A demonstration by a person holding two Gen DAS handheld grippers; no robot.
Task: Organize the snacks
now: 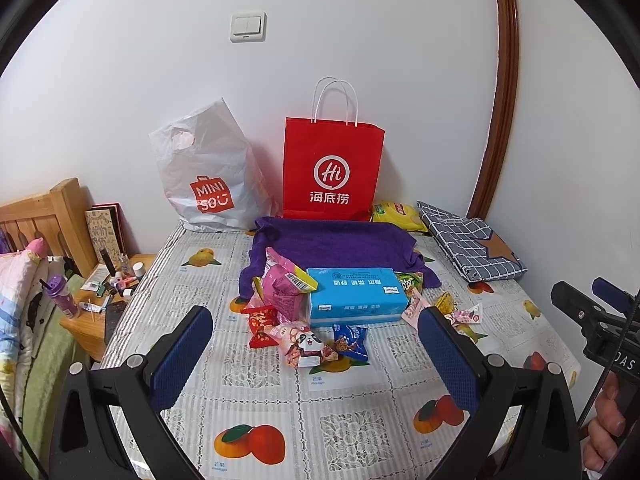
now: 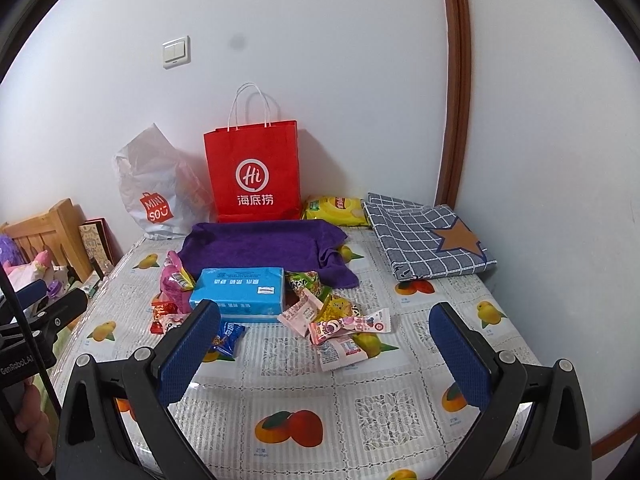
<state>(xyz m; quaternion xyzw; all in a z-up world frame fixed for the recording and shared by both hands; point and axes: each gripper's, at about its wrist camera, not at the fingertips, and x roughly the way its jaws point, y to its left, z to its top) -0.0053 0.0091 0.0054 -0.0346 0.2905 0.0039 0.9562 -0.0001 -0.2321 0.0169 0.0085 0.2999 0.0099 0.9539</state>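
Small snack packets lie scattered mid-table around a blue tissue pack [image 1: 356, 294] [image 2: 240, 290]. Among them are a pink bag [image 1: 286, 286] [image 2: 174, 280], a panda-print packet [image 1: 306, 344], a blue packet [image 1: 351, 340] [image 2: 229, 338] and pink candy wrappers [image 2: 348, 326]. A red paper bag [image 1: 332, 168] [image 2: 254, 170] stands upright at the wall. My left gripper [image 1: 316, 330] is open, hovering above the near table short of the snacks. My right gripper [image 2: 326, 326] is also open, empty, at a similar distance.
A purple towel [image 1: 332, 244] [image 2: 260, 244] lies behind the snacks. A white plastic bag [image 1: 208, 176] [image 2: 160, 188] leans left of the red bag; a yellow chip bag [image 1: 398, 216] [image 2: 334, 210] and checked folded cloth [image 1: 468, 240] [image 2: 424, 236] sit right. A cluttered nightstand [image 1: 104, 300] stands left.
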